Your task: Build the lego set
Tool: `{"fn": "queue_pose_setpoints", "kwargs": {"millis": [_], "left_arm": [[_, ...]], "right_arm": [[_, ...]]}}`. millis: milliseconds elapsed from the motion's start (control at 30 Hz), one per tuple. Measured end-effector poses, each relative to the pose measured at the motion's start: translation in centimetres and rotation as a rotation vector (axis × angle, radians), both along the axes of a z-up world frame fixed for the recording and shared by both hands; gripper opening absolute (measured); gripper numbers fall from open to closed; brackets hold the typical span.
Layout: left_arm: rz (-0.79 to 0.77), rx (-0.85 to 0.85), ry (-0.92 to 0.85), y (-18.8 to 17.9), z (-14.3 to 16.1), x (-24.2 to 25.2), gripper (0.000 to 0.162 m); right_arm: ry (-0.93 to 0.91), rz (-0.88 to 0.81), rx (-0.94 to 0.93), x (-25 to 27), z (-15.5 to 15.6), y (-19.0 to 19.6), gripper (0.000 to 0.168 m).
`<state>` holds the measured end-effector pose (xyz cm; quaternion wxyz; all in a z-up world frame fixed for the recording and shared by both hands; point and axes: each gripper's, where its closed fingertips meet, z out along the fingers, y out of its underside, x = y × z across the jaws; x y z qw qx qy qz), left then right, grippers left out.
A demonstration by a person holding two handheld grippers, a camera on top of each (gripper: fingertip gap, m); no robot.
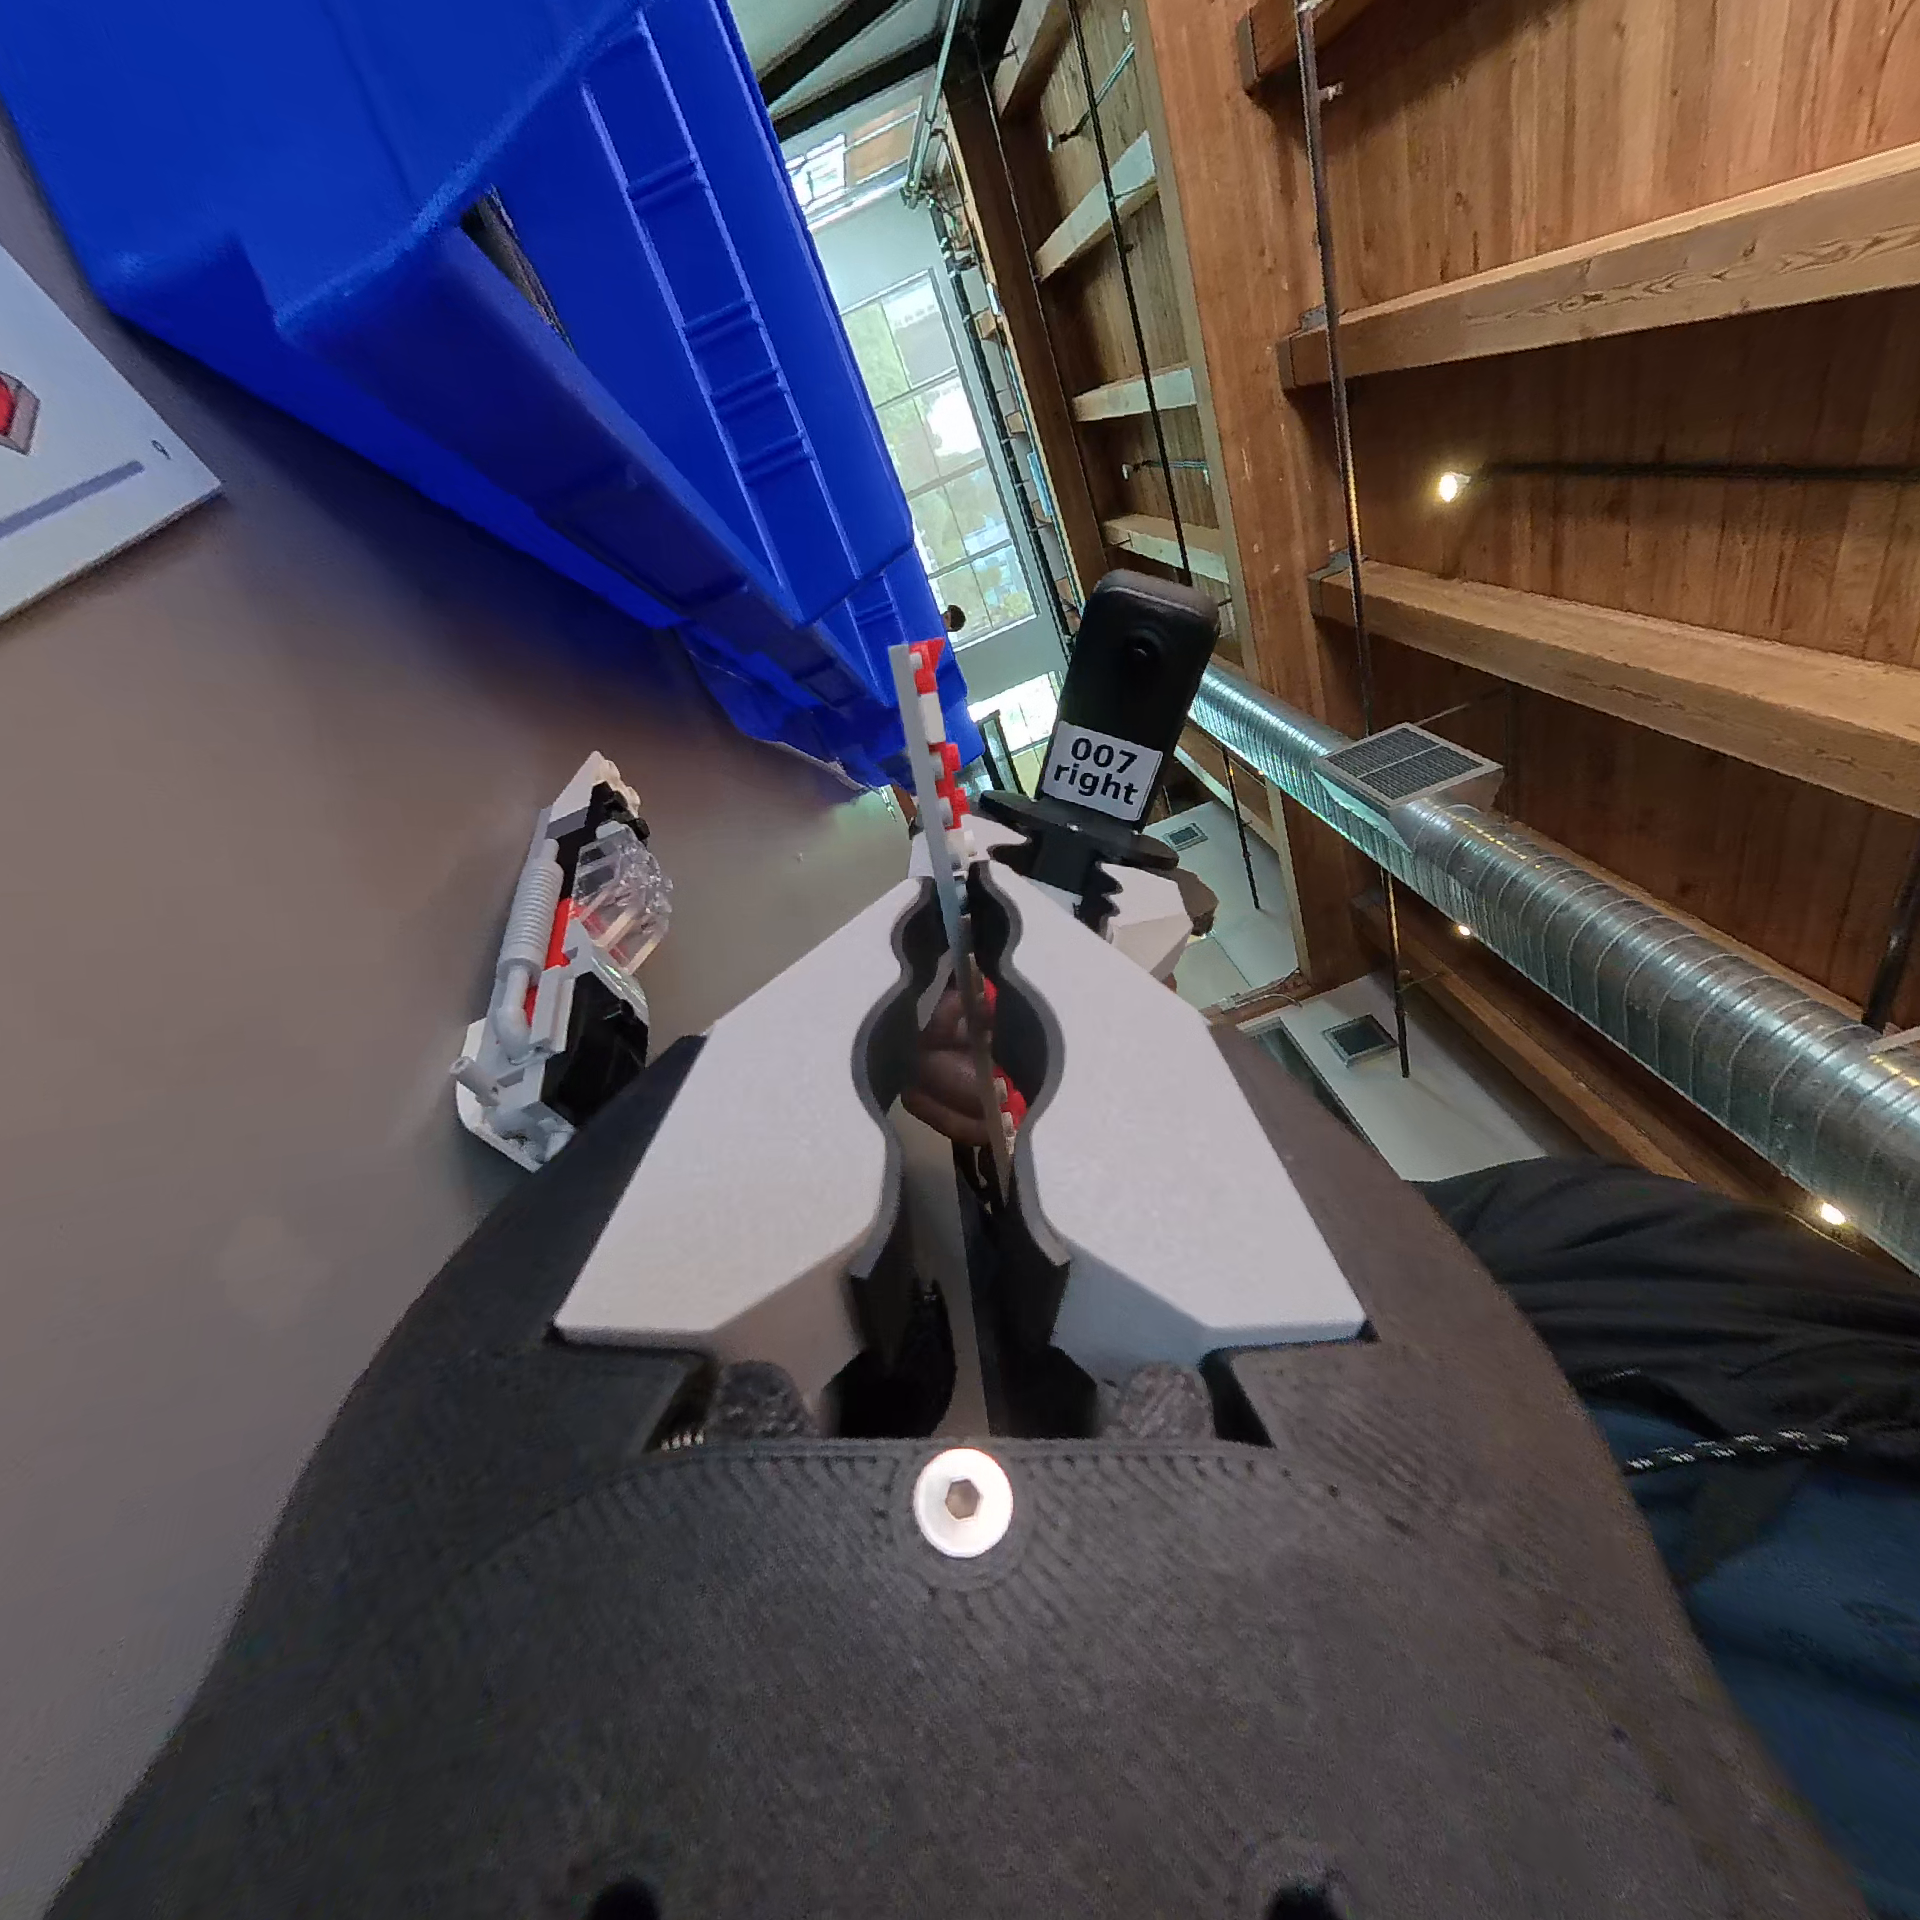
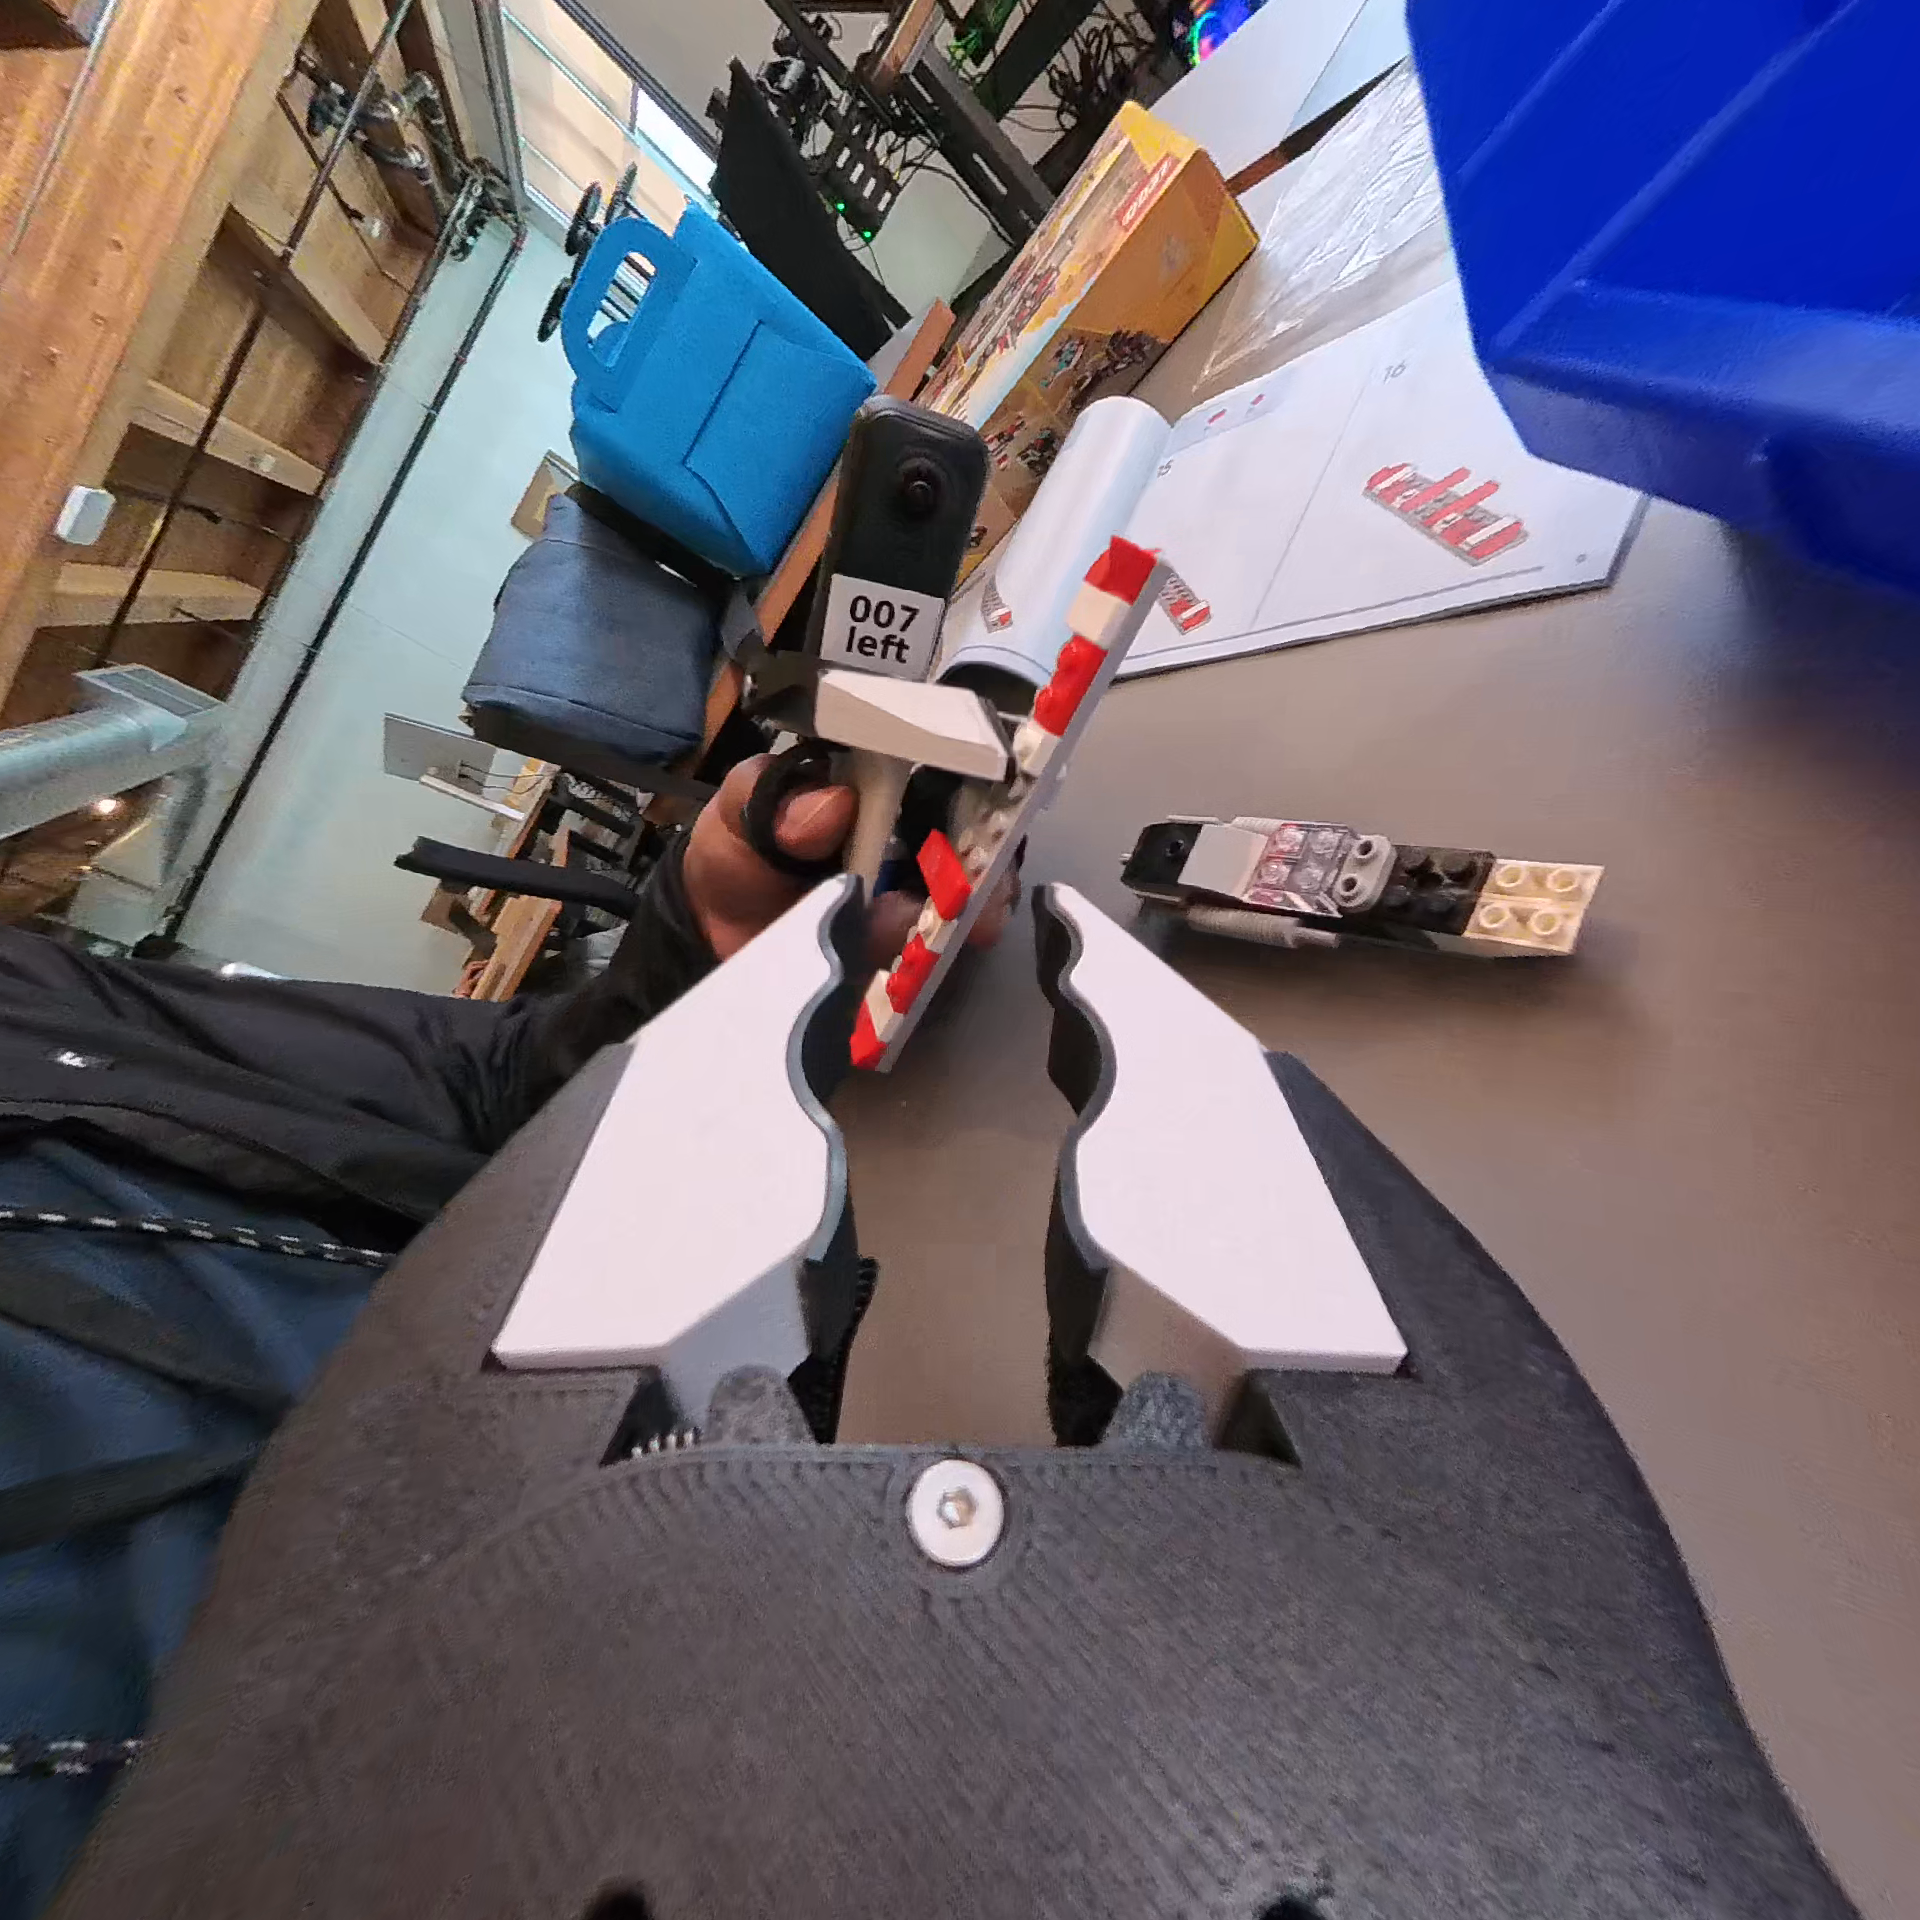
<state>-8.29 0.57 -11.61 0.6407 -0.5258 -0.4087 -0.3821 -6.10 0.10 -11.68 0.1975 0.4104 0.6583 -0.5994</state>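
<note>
Left tool (image 1: 961, 894) clamps the plate (image 1: 940, 790) edge-on; right tool (image 2: 940, 909) gapes beside it.

1. Left gripper (image 1: 961, 904): black ribbed printed body, white angular fingers (image 1: 790, 1091) with wavy black inner edges, one white hex screw (image 1: 962, 1502).
2. Right gripper (image 2: 945, 914): identical build, white hex screw (image 2: 955, 1512).
3. Operator: black jacket sleeve (image 2: 260, 1060).

A white label (image 1: 1096, 777) with black print (two short lines) sits on the black camera (image 1: 1138, 665) just beyond the left gripper (image 1: 961, 899). Ahead of the right gripper (image 2: 948, 894), a second camera (image 2: 909, 499) bears a second label (image 2: 881, 629) of the same kind. Farther off to its right, the open instruction booklet (image 2: 1403, 488) shows small page numbers. The yellow box (image 2: 1122, 260) behind it carries printed branding, too blurred to read.
</note>
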Motion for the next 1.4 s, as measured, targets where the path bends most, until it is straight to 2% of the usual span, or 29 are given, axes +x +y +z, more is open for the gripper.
{"fn": "queue_pose_setpoints", "kwargs": {"millis": [467, 967, 1400], "left_arm": [[-0.033, 0.018, 0.032, 0.2, 0.7, 0.6, 0.005], [-0.053, 0.023, 0.049, 0.5, 0.9, 1.1, 0.005], [-0.052, 0.03, 0.053, 0.6, 1.1, 1.2, 0.006]], "right_arm": [[-0.044, 0.051, -0.054, 0.5, 0.3, -0.5, 0.024], [-0.037, 0.082, -0.032, 0.7, 0.1, -0.7, 0.011], [-0.005, 0.074, -0.016, 0.7, 0.0, -0.7, 0.008]]}}
